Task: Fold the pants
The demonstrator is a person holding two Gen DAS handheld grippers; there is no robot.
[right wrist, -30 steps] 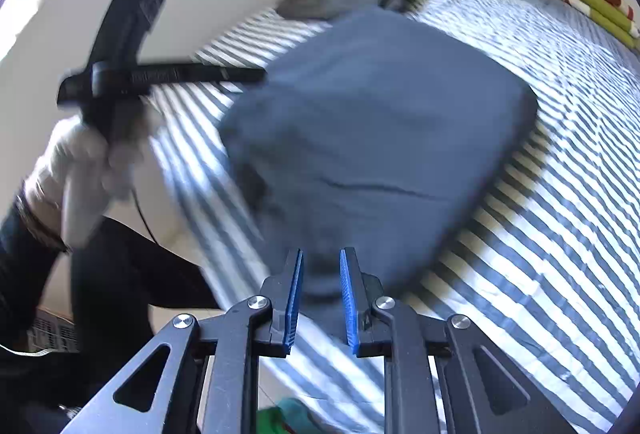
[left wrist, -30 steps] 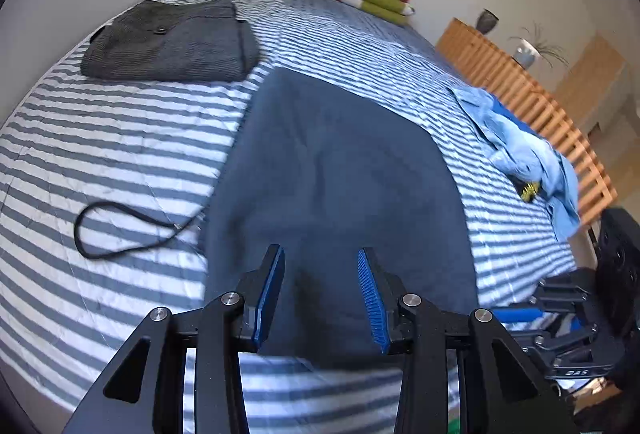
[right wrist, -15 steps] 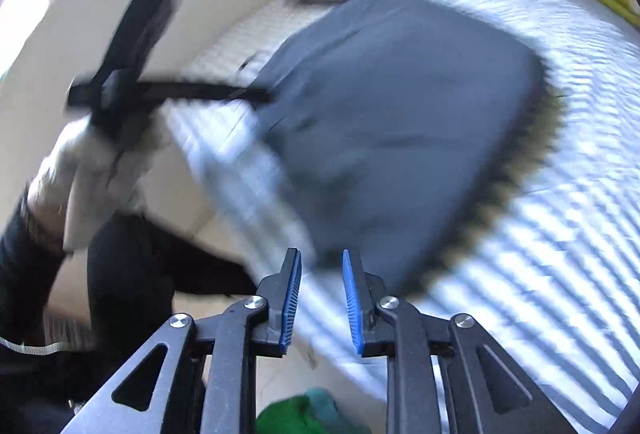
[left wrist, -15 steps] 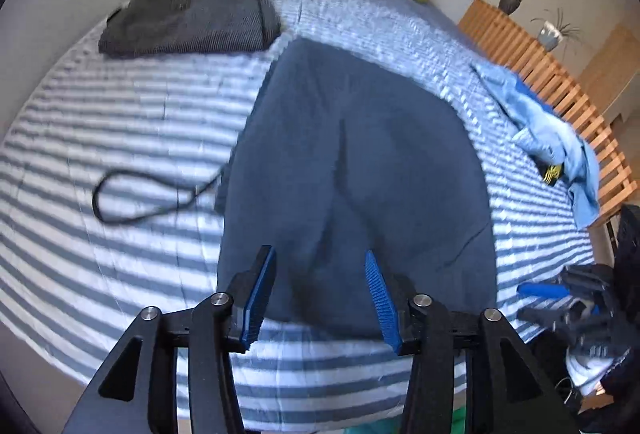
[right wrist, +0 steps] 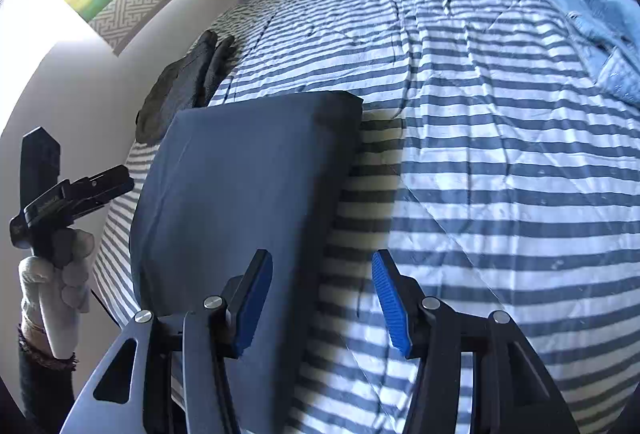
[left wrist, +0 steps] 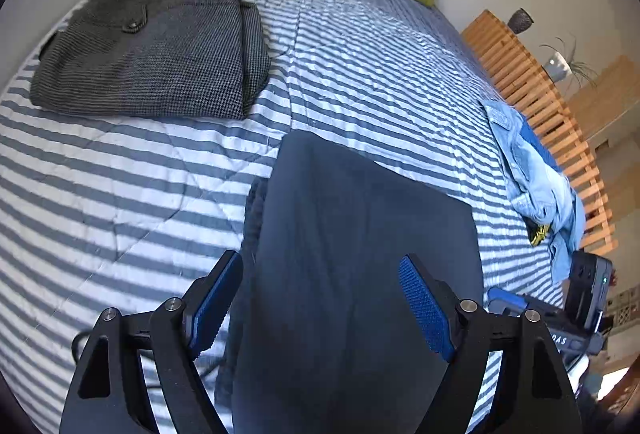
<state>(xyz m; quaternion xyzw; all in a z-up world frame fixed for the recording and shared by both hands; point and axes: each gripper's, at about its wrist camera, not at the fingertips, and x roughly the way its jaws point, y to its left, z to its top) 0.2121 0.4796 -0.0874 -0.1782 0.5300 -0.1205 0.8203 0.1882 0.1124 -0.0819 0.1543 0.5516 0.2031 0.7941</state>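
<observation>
Hovering w/ both tongs spread, left tongs (left wrist: 320,308) & right tongs (right wrist: 322,300) gripped nothing; folded dark-blue cotton pants (left wrist: 360,274) lay on striped bed (left wrist: 120,174). Fold looked nearly done; next probably a final fold or smoothing.

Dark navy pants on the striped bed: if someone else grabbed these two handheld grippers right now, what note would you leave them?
Left gripper: open, empty, poised over the near end of the dark navy folded pants.
Right gripper: open, empty, at the pants' right edge.
The navy pants lie flat in a tidy rectangle on the blue-and-white striped bedspread.
Done: grey houndstooth pants sit folded further up the bed.
Left: perhaps one more fold on the navy pair; the crumpled light-blue denim garment near the wooden slatted rail is unfolded.
</observation>
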